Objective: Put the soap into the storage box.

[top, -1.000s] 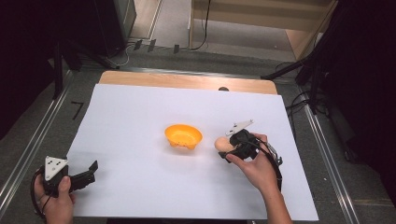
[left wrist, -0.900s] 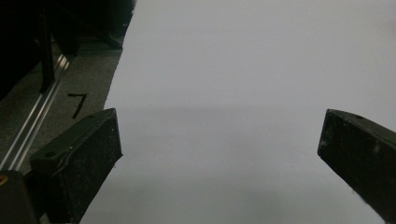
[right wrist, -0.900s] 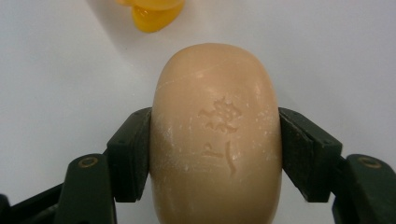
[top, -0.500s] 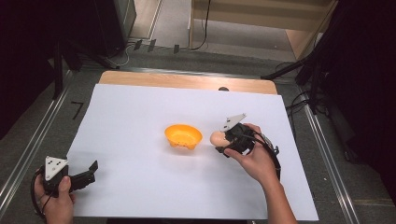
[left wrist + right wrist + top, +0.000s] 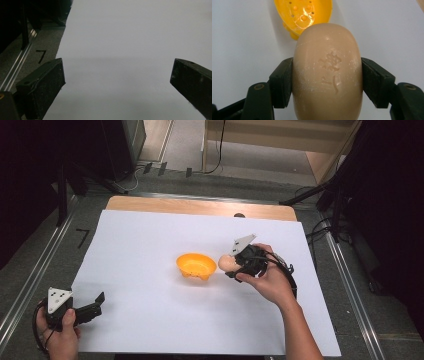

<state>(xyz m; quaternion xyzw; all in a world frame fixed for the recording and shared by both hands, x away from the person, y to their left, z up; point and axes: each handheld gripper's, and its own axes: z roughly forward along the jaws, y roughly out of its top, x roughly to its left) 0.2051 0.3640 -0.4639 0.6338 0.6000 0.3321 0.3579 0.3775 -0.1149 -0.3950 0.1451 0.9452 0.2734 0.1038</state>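
Observation:
A tan oval soap bar (image 5: 328,72) with a stamped mark is clamped between the black jaws of my right gripper (image 5: 327,80). In the high view that gripper (image 5: 234,266) holds the soap bar (image 5: 226,263) above the white sheet, just right of an orange soap dish (image 5: 196,266). The orange dish (image 5: 303,15) has small drain holes and lies beyond the soap in the right gripper view. My left gripper (image 5: 95,304) rests at the sheet's near left corner, jaws wide apart. In the left gripper view the left gripper (image 5: 117,80) has nothing between its jaws.
A white sheet (image 5: 150,240) covers most of the wooden table (image 5: 190,206). Metal rails (image 5: 30,280) run along both sides. Black stands and cables (image 5: 325,215) sit at the far right. A black mark (image 5: 40,55) lies on the grey floor strip at the left.
My right hand has carried the soap bar left and away from me, a little higher, closer to the orange dish. The left gripper has stayed put.

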